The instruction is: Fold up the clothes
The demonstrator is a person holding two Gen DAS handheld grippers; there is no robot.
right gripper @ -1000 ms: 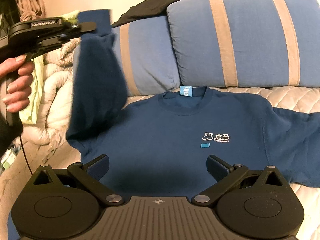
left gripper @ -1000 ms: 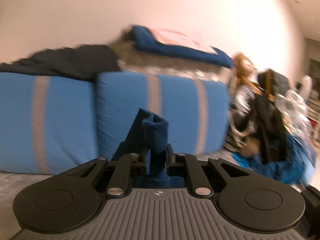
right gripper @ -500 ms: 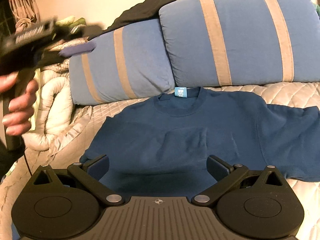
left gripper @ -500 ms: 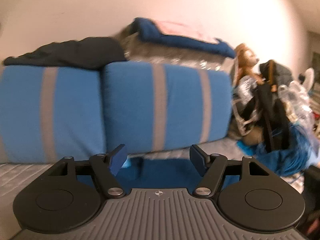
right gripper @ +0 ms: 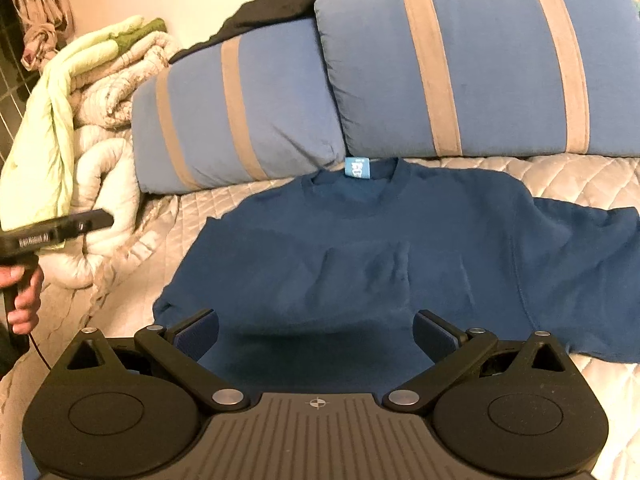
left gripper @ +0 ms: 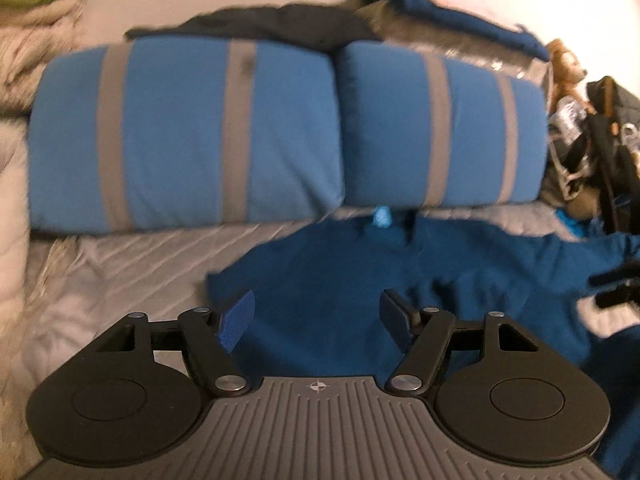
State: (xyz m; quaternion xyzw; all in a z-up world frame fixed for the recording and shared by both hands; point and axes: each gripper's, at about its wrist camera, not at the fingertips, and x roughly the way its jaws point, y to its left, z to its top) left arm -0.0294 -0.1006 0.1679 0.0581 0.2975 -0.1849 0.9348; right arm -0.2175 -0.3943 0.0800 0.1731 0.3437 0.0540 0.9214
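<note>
Left gripper (left gripper: 316, 316): jaws spread, just opened, nothing pinched, tilted down over the near part of one dark blue sweatshirt (right gripper: 360, 248). Right gripper (right gripper: 316, 330): jaws spread wide, empty, angled down over the sweatshirt's near hem. Sweatshirt flat mid-bed on the quilted bedspread (right gripper: 560, 176), collar toward the head edge, one sleeve folded across the chest, the other stretched toward the right edge. Hand (right gripper: 22, 296) gripping the left gripper's handle near the left edge. Two blue striped pillows (right gripper: 460, 60) along the head edge; one rumpled pale duvet (right gripper: 92, 92) at the left corner.
</note>
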